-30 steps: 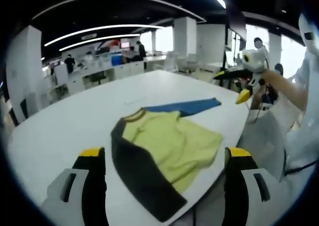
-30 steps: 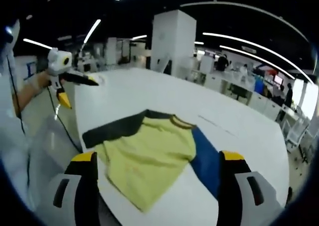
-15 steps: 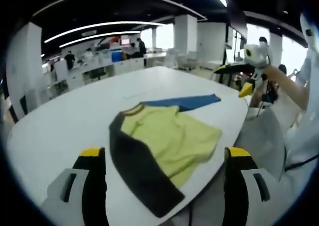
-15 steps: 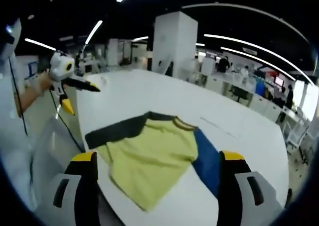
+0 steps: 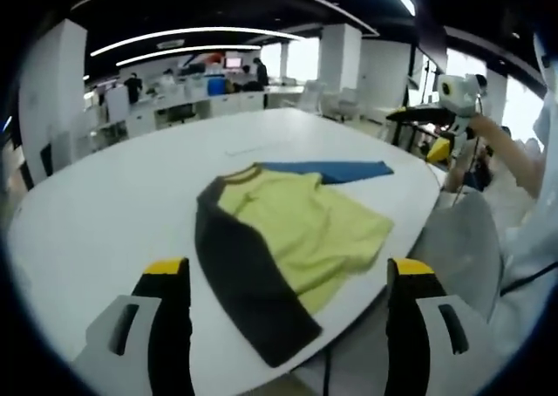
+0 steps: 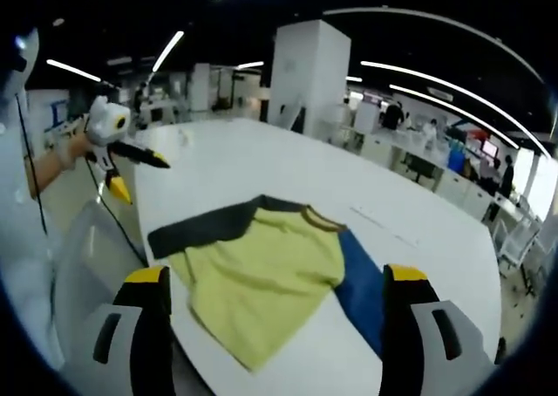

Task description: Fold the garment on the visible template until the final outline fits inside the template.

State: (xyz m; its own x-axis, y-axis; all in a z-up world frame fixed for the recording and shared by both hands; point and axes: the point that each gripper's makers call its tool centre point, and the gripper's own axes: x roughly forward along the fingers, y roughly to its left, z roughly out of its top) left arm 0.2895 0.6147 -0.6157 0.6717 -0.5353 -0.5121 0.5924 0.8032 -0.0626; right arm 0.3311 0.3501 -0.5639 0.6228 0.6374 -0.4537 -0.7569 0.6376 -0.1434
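A yellow-green shirt (image 5: 301,230) lies flat on the white table (image 5: 105,204), close to its near edge. It has a dark sleeve (image 5: 248,296) and a blue sleeve (image 5: 336,171). My left gripper (image 5: 288,272) hovers open in front of the shirt, holding nothing. In the right gripper view the same shirt (image 6: 261,274) shows its dark sleeve (image 6: 205,226) at left and its blue sleeve (image 6: 362,284) at right. My right gripper (image 6: 275,276) is open and holds nothing. Each gripper also shows in the other's view, held in the air off the table edge: right gripper (image 5: 420,133), left gripper (image 6: 138,174).
A faint thin mark (image 6: 377,218) lies on the table (image 6: 261,165) beyond the collar. The rounded table edge (image 5: 410,239) runs just past the shirt's hem. A person's white sleeve (image 5: 523,230) is close by. A white column (image 6: 301,73) and office desks stand far behind.
Both views have shifted slightly with the hands. The shirt lies as before, and both grippers stay open in the air.
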